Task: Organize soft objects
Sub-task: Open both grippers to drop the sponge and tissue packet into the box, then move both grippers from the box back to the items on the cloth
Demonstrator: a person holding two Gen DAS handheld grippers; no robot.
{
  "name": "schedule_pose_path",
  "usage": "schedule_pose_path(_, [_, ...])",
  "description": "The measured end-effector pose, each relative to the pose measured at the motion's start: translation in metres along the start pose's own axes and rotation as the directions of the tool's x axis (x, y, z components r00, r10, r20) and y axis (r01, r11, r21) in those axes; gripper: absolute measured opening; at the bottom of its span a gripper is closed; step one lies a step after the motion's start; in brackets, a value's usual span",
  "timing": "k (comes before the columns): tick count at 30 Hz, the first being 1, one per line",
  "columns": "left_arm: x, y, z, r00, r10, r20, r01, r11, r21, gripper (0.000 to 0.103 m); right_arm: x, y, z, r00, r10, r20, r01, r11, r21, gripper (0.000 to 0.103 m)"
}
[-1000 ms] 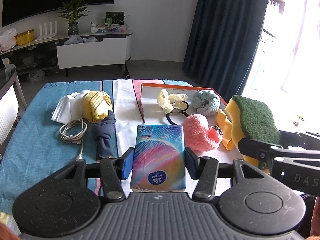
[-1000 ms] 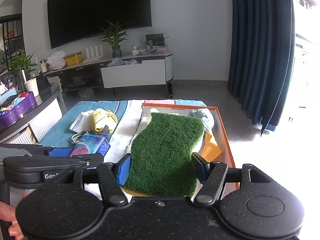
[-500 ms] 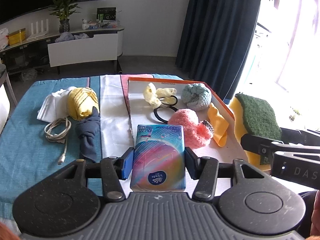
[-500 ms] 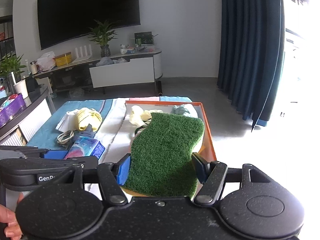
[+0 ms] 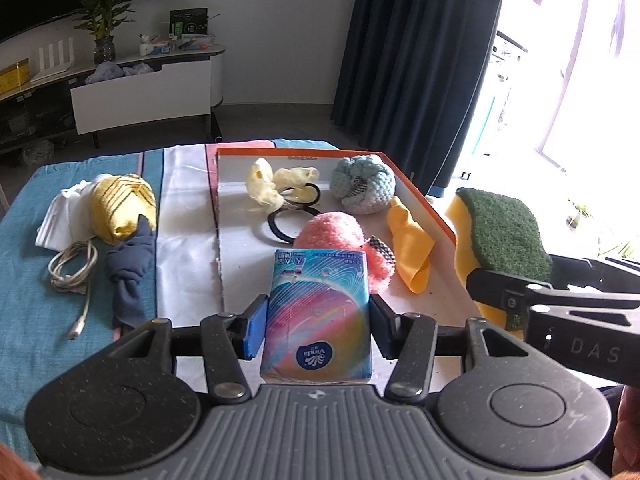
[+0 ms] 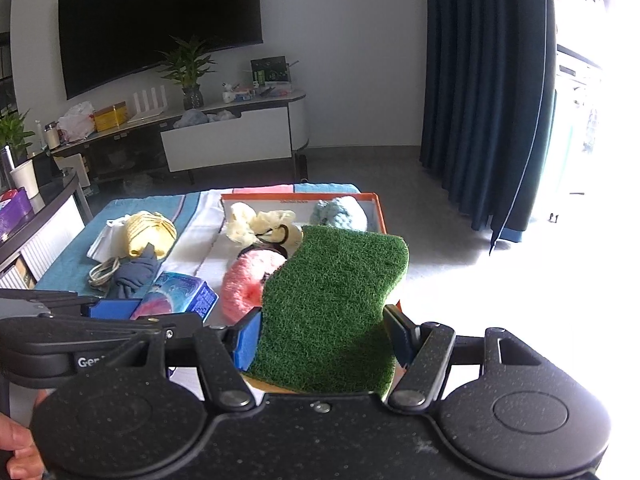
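Observation:
My left gripper [image 5: 316, 326] is shut on a colourful tissue pack [image 5: 318, 312], held above the near end of the orange-rimmed tray [image 5: 424, 204]. My right gripper [image 6: 326, 334] is shut on a yellow sponge with a green scouring face [image 6: 336, 296], also seen from the left wrist view as the sponge [image 5: 500, 228] just right of the tray. In the tray lie a pink fluffy piece [image 5: 336, 232], a pale blue knitted ball [image 5: 364, 184], a cream scrunchie [image 5: 272, 184], black hair ties [image 5: 288, 220] and an orange balloon [image 5: 408, 240].
On the blue cloth left of the tray lie a yellow striped cloth [image 5: 120, 208] on white fabric [image 5: 60, 220], a dark blue knotted cloth [image 5: 132, 268] and a coiled white cable [image 5: 72, 268]. Beyond the table stand a TV cabinet [image 5: 140, 92] and dark curtains [image 5: 412, 52].
Both grippers have drifted forward and slightly down toward the tray, each keeping its object. The tray and its contents now sit closer and more central in both views.

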State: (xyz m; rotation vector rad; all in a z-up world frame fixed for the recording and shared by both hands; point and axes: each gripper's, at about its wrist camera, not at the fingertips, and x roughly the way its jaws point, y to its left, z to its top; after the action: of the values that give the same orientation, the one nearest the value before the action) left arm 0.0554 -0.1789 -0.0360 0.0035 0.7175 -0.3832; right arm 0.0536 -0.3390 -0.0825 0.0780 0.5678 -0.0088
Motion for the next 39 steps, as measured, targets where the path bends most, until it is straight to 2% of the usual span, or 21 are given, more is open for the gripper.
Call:
schedule_pose_path(10, [0.014, -0.004, -0.001, 1.0, -0.023, -0.02, 0.023, 1.0, -0.006, 0.054, 0.016, -0.006, -0.002, 1.0, 0.014, -0.026, -0.014, 1.0, 0.01, 0.078])
schedule_pose_path(12, [0.016, -0.004, -0.001, 0.999, -0.036, -0.015, 0.036, 0.999, -0.001, 0.054, 0.017, -0.008, -0.002, 0.999, 0.019, -0.026, -0.019, 1.0, 0.01, 0.083])
schedule_pose_path(16, [0.014, -0.001, 0.0, 0.999, -0.038, -0.004, 0.038, 0.999, -0.013, 0.069, 0.015, -0.012, -0.002, 1.0, 0.014, -0.012, -0.013, 1.0, 0.022, 0.084])
schedule_pose_path(20, [0.01, 0.002, 0.002, 0.999, -0.035, 0.007, 0.035, 0.999, -0.024, 0.072, 0.01, -0.009, 0.0, 1.0, 0.017, 0.001, -0.017, 1.0, 0.02, 0.084])
schedule_pose_path(28, [-0.011, 0.017, 0.007, 0.999, 0.035, 0.042, -0.033, 0.999, -0.035, 0.081, 0.004, 0.011, 0.006, 0.999, 0.037, 0.029, -0.037, 0.999, -0.007, 0.084])
schedule_pose_path(31, [-0.017, 0.03, 0.005, 0.996, 0.08, 0.048, -0.078, 0.996, -0.048, 0.082, 0.007, 0.023, 0.009, 0.998, 0.061, 0.026, -0.06, 0.998, -0.019, 0.084])
schedule_pose_path(39, [-0.033, 0.068, 0.001, 0.988, 0.141, 0.059, -0.134, 0.985, -0.107, 0.084, 0.018, 0.064, 0.012, 0.992, 0.123, 0.01, -0.122, 0.99, -0.074, 0.084])
